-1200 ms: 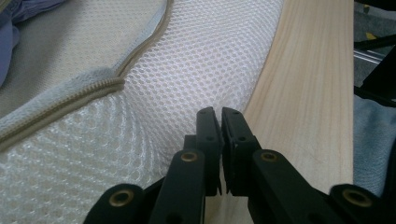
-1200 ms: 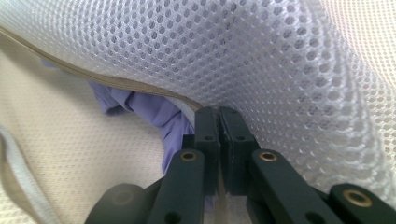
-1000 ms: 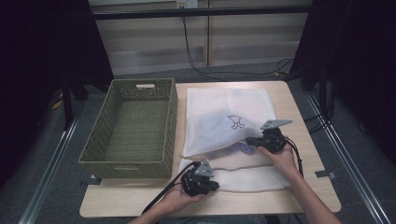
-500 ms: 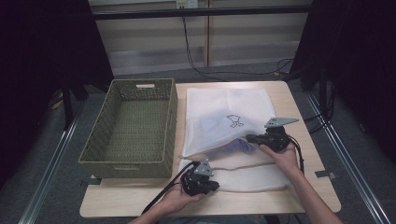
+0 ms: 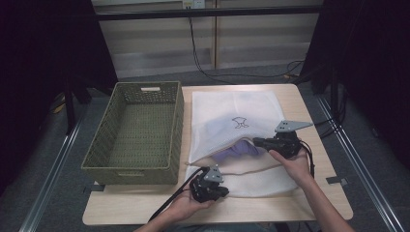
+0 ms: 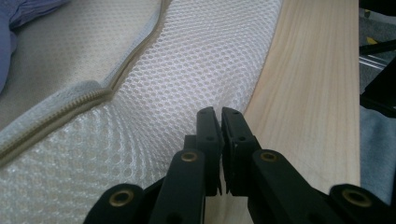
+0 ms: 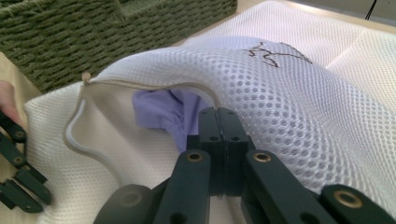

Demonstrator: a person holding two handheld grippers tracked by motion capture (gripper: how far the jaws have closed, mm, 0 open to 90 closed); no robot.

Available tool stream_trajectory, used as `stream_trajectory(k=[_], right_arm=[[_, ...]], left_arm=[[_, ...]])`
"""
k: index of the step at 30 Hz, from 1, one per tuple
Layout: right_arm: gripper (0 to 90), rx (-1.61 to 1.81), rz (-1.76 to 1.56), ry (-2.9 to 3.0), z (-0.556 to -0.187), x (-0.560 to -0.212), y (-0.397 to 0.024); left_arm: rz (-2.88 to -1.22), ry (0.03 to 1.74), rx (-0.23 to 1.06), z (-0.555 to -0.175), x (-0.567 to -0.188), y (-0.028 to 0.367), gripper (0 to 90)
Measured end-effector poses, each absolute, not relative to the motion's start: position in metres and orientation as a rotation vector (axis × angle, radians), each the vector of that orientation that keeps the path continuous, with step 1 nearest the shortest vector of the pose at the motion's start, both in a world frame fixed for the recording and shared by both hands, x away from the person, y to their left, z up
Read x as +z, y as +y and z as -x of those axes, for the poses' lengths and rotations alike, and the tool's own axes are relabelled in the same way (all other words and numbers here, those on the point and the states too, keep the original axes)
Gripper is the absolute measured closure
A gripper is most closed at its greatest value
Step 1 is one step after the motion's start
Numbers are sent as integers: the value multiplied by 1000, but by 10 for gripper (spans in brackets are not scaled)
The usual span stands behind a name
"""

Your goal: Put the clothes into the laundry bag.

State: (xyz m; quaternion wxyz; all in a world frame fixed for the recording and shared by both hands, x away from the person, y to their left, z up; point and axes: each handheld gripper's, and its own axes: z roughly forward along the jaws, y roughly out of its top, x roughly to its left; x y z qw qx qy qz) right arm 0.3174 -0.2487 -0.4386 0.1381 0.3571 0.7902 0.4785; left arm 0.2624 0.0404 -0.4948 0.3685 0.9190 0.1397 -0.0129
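Lying flat across the right half of the wooden table (image 5: 309, 104), just beside the green woven basket (image 5: 135, 133): a white mesh laundry bag (image 5: 232, 104) with a small dark logo on top. Gaping along its zipper (image 6: 60, 105) on the near side, with a lilac garment (image 5: 237, 150) showing inside the mouth. Pinching the upper mesh layer at the opening's right end, the right gripper (image 5: 258, 143), fingers (image 7: 212, 130) pressed fully together on the fabric and holding that layer raised off the lower one. Clamping the bag's near lower edge close to the table's front, the left gripper (image 5: 223, 191), fingers (image 6: 208, 128) all but touching, mesh caught between them. Resting well apart, the two hands at opposite sides of the open mouth.
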Motion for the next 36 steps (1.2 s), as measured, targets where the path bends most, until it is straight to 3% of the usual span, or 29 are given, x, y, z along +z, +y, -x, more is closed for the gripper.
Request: stream_trajectory(k=[14,36], right_arm=[[900,1355,-953,2320,-295,-431,-240],[900,1310,-896,2460,-268,-460,-227]], left_arm=[[-2397,355,-55,-267,-492,36,862],[-2366,361,-13,-267,-495,33,850]])
